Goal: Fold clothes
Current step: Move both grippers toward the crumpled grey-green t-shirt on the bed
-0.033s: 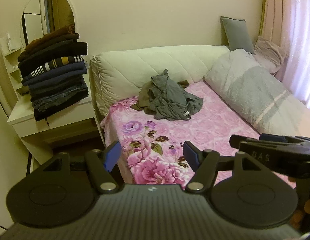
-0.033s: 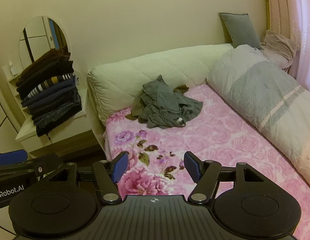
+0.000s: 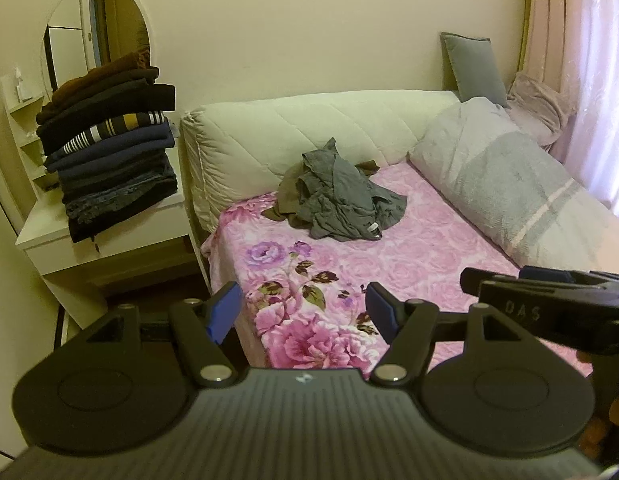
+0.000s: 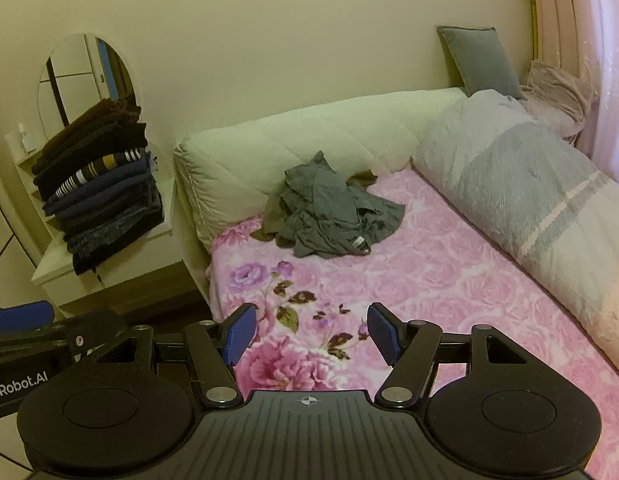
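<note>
- The grey shirt lies crumpled in a heap near the head of the bed, on top of a brownish garment, so it has no clean edge for you to take.
- Your left gripper and right gripper both hang over the foot of the bed, well apart from the heap, spread wide and empty.
- A stack of folded clothes sits on the white side table, where it leaves the bed free for folding.
</note>
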Demonstrator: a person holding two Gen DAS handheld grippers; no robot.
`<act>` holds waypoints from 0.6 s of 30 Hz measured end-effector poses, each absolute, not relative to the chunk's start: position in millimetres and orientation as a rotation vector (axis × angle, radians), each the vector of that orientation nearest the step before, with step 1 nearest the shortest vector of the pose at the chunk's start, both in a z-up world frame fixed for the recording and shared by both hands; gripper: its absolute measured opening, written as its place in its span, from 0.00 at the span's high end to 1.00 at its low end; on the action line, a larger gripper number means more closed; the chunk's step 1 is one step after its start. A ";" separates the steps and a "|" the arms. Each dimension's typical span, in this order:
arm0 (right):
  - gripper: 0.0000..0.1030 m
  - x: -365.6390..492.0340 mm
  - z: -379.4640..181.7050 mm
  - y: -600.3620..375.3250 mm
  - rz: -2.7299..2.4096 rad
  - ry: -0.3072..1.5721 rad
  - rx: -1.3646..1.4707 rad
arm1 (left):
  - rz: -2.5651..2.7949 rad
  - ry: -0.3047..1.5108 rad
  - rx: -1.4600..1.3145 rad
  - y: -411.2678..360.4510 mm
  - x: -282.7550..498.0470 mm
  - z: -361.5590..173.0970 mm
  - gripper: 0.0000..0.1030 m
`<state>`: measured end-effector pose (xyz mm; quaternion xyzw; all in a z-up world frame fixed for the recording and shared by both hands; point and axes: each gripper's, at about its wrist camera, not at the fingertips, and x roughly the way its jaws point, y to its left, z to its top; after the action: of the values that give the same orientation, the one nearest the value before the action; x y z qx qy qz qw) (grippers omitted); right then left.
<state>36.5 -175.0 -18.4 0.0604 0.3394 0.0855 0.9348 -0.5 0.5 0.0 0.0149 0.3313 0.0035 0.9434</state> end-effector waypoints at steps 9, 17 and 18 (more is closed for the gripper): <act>0.37 38.1 -22.7 -185.2 0.188 0.684 0.149 | 0.054 0.690 0.017 -0.2 -1.5 -1.2 0.36; 0.37 38.0 -18.5 -189.6 0.187 0.673 0.162 | 0.049 0.682 0.026 0.4 -7.5 2.4 0.36; 0.37 38.0 -17.8 -190.0 0.186 0.671 0.163 | 0.048 0.681 0.028 -0.6 -7.2 2.7 0.36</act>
<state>38.0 -190.0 -17.8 0.0800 0.3286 0.0910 0.9367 -7.2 -0.6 2.7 0.0136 0.3341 0.0236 0.9421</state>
